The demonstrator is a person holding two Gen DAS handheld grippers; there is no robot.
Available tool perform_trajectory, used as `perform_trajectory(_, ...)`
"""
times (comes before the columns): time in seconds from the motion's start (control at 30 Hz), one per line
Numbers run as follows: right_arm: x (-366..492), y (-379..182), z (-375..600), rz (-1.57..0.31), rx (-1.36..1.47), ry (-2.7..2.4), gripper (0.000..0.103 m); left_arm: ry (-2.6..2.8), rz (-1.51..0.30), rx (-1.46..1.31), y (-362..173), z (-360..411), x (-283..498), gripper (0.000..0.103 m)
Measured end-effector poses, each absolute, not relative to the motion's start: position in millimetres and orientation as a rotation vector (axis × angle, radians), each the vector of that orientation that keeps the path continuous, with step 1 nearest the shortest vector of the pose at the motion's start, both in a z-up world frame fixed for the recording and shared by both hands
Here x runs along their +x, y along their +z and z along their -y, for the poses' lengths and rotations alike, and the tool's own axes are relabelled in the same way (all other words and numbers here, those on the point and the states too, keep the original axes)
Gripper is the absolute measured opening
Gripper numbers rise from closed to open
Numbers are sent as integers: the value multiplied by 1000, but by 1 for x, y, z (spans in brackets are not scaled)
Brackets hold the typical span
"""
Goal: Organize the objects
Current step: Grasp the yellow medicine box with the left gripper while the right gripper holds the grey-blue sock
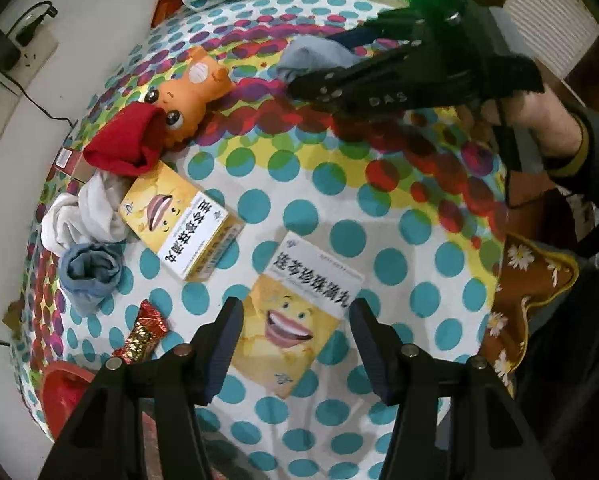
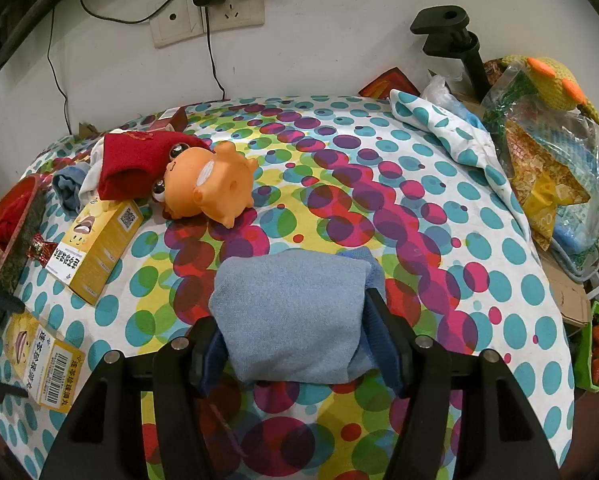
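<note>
My right gripper [image 2: 295, 320] is shut on a light blue folded cloth [image 2: 295, 312] and holds it over the dotted tablecloth [image 2: 379, 208]; the cloth also shows in the left wrist view [image 1: 315, 58]. My left gripper [image 1: 295, 320] is open above a yellow medicine box [image 1: 299, 312] lying flat. A second yellow box [image 1: 183, 224] lies to its left, also in the right wrist view [image 2: 99, 248]. An orange toy pig [image 2: 211, 184] lies next to a red sock [image 2: 135, 164].
A white cloth [image 1: 87, 216], a blue-grey sock [image 1: 91, 272] and a red candy [image 1: 143, 332] lie at the left edge. A red tray [image 1: 63, 396] sits at the near left corner. Bags and a knitted toy [image 2: 551, 80] are piled at the right. The wall holds sockets [image 2: 207, 16].
</note>
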State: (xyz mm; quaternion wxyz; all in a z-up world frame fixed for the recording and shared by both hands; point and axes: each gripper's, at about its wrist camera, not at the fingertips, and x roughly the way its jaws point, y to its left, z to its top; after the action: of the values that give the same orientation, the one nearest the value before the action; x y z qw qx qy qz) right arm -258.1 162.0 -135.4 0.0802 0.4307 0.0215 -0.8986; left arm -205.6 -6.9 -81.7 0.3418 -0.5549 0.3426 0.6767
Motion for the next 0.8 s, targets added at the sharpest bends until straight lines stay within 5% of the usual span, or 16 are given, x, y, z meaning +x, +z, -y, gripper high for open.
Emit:
perform_trajectory(0.23,-259,-135,-163,-67,1289,-2686,62,1697,-1019,-1387,-89,4,-199,57)
perform_trajectory(0.8,-259,-135,-156,-89,1294,-2687,65,1863,-953,-1422,-101,29,-206,60)
